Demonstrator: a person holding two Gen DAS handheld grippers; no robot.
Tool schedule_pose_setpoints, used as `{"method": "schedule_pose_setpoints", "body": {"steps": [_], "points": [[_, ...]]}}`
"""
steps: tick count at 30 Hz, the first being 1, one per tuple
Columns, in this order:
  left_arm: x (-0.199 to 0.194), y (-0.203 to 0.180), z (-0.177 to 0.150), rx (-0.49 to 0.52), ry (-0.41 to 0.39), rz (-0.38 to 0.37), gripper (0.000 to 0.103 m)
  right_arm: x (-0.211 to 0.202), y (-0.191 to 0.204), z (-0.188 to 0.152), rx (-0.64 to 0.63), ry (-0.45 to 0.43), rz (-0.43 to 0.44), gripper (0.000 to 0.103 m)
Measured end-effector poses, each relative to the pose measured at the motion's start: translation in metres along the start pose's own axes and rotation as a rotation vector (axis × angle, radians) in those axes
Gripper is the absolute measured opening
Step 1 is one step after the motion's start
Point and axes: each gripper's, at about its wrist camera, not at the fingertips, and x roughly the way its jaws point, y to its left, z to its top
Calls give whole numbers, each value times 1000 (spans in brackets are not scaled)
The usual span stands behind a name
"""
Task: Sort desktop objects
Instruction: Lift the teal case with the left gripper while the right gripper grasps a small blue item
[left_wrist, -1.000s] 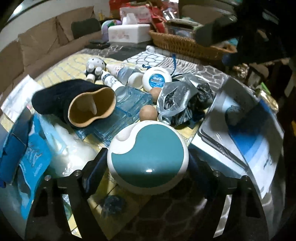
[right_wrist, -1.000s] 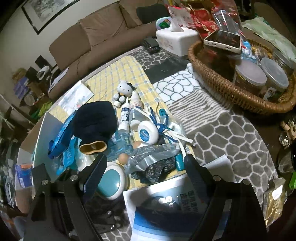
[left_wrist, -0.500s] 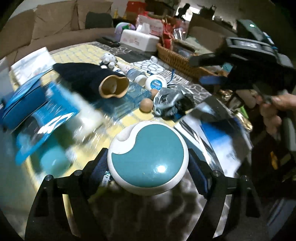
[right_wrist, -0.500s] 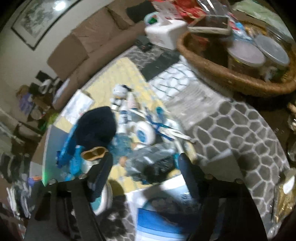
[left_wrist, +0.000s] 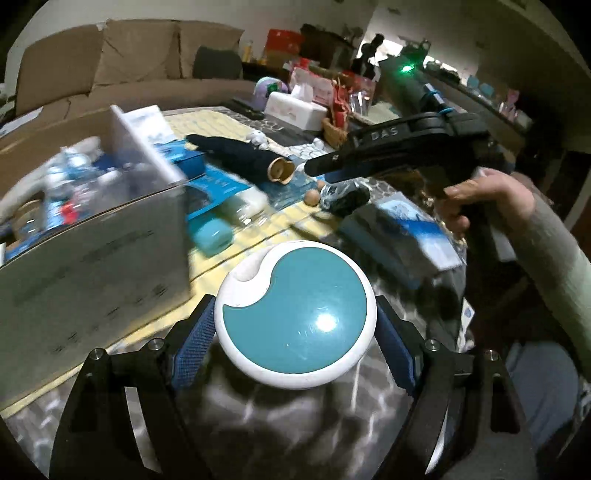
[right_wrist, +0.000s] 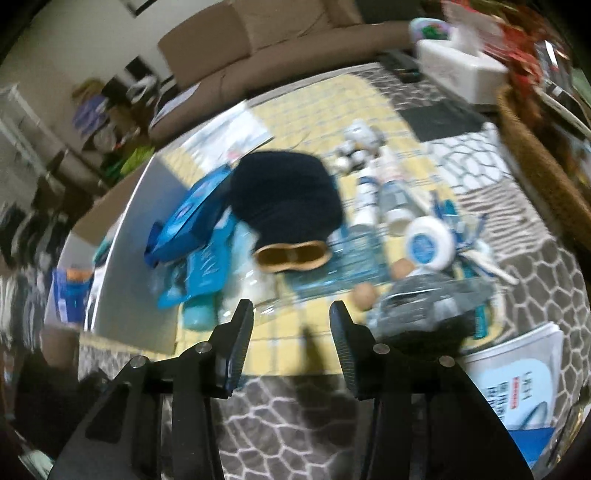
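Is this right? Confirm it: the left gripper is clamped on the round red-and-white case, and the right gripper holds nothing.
One thing is wrong: the colour. In the left wrist view the left gripper is clamped on a round teal-and-white case, not red. The right gripper holds nothing, as the right wrist view shows; its jaws have just been closing.

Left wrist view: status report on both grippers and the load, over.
Left gripper shut on round teal-and-white case. Right gripper empty, jaws just been closing, nothing between. Open cardboard box left of case, path unobstructed.

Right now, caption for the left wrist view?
Left tongs grip a round teal-and-white case beside an open cardboard box.
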Motion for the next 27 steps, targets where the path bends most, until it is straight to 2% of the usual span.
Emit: {"method": "schedule_pose_setpoints", "body": {"steps": [2, 5, 9, 12, 17, 19, 21, 27], "points": [[-16, 9, -7, -6, 3, 2, 81, 7, 13, -4, -40, 27, 10, 45], [-32, 23, -19, -15, 12, 55, 81, 16, 31, -13, -106, 65, 17, 45], [-44, 39, -30, -56, -6, 94, 81, 33, 58, -32, -224, 115, -8, 45], [-49, 38, -32, -42, -27, 111, 81, 48, 71, -44, -288, 139, -58, 45], [-54, 39, -33, -50, -44, 112, 81, 67, 81, -56, -364, 161, -153, 38], [-54, 42, -34, -59, -47, 108, 81, 71, 81, -61, -373, 174, -166, 27], [-56, 43, -34, -63, -51, 106, 81, 74, 82, -66, -399, 176, -196, 22], [-67, 51, -30, -95, -78, 97, 80, 69, 88, -68, -426, 151, -207, 21]]}}
